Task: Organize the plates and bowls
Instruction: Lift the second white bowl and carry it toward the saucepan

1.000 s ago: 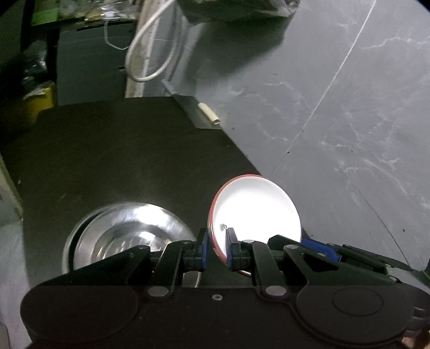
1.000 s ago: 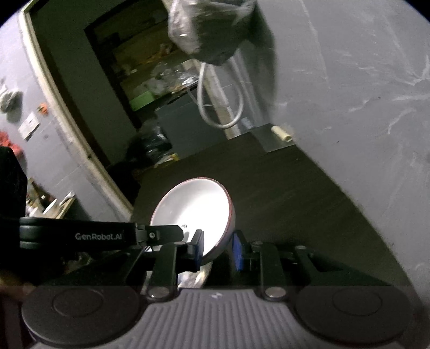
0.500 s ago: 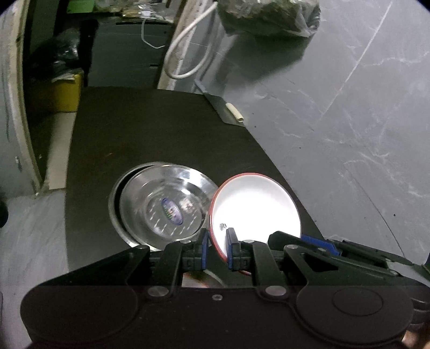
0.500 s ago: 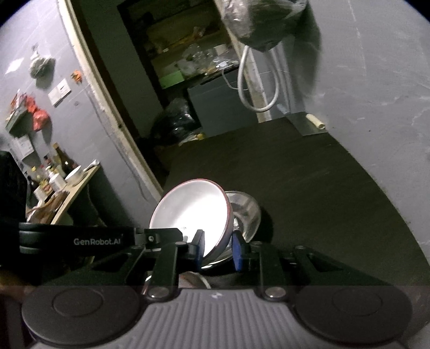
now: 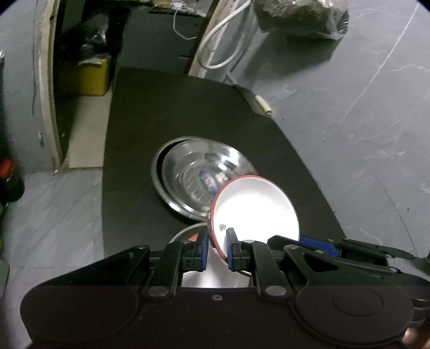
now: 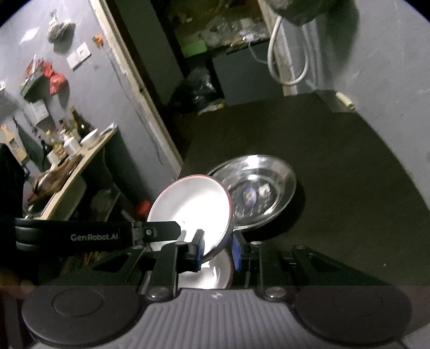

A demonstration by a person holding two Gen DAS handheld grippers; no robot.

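Observation:
A white bowl with a red rim (image 5: 255,206) is held tilted above the black table; both grippers are shut on its rim from opposite sides. My left gripper (image 5: 217,248) pinches its near edge. My right gripper (image 6: 217,249) grips the same bowl (image 6: 190,204). A stack of steel plates (image 5: 193,174) lies on the table just beyond the bowl, also in the right wrist view (image 6: 258,190). Another white dish (image 6: 215,271) shows below the held bowl, mostly hidden.
The black table (image 5: 188,112) runs along a grey marble wall (image 5: 349,107). A white cable (image 5: 217,48) and a plastic bag (image 5: 301,16) hang at the far end. A doorway and a cluttered side table (image 6: 75,153) lie to the left.
Both grippers have pulled back and up with the bowl. The steel plates now show fully and farther ahead on the table.

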